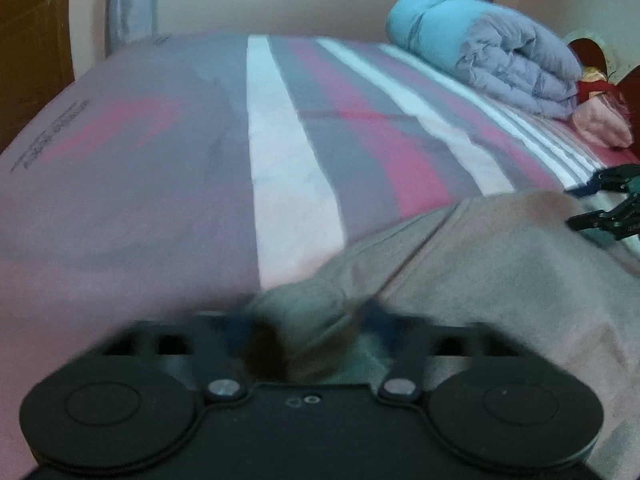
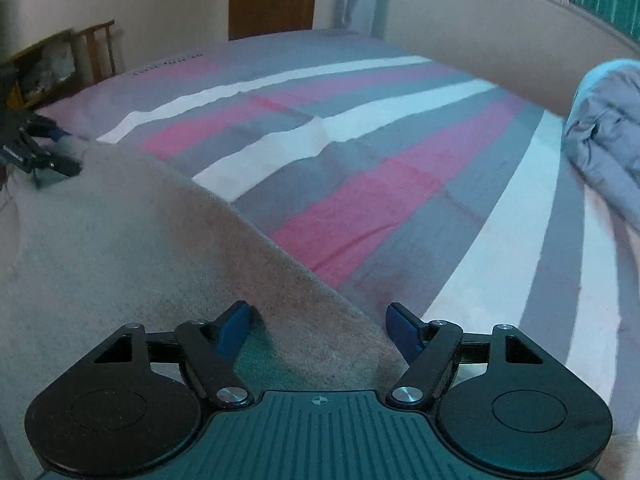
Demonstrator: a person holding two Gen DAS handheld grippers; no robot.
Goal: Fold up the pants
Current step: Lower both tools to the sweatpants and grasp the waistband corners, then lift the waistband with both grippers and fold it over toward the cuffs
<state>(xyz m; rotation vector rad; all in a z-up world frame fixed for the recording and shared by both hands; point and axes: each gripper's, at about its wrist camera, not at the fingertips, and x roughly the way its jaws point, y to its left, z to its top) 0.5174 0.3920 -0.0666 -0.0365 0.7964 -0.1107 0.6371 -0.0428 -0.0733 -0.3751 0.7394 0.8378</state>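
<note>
The grey-beige pants [image 2: 120, 248] are spread on the striped bed [image 2: 360, 168]. A bunched edge is seen between the left gripper [image 1: 300, 320]'s narrowed fingers, though blur hides whether it is pinched. The right gripper [image 2: 318, 326]'s blue fingers are held apart astride a ridge, unpressed.

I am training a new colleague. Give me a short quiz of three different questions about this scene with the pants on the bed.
1. True or false: the pants lie on a striped bedsheet.
2. Which gripper has bunched cloth between its fingers: A) left gripper B) right gripper?
3. Fill in: the rolled quilt is grey and ____.

Key: 1 true; 2 A, though the left wrist view is blurred; 3 blue.
</note>
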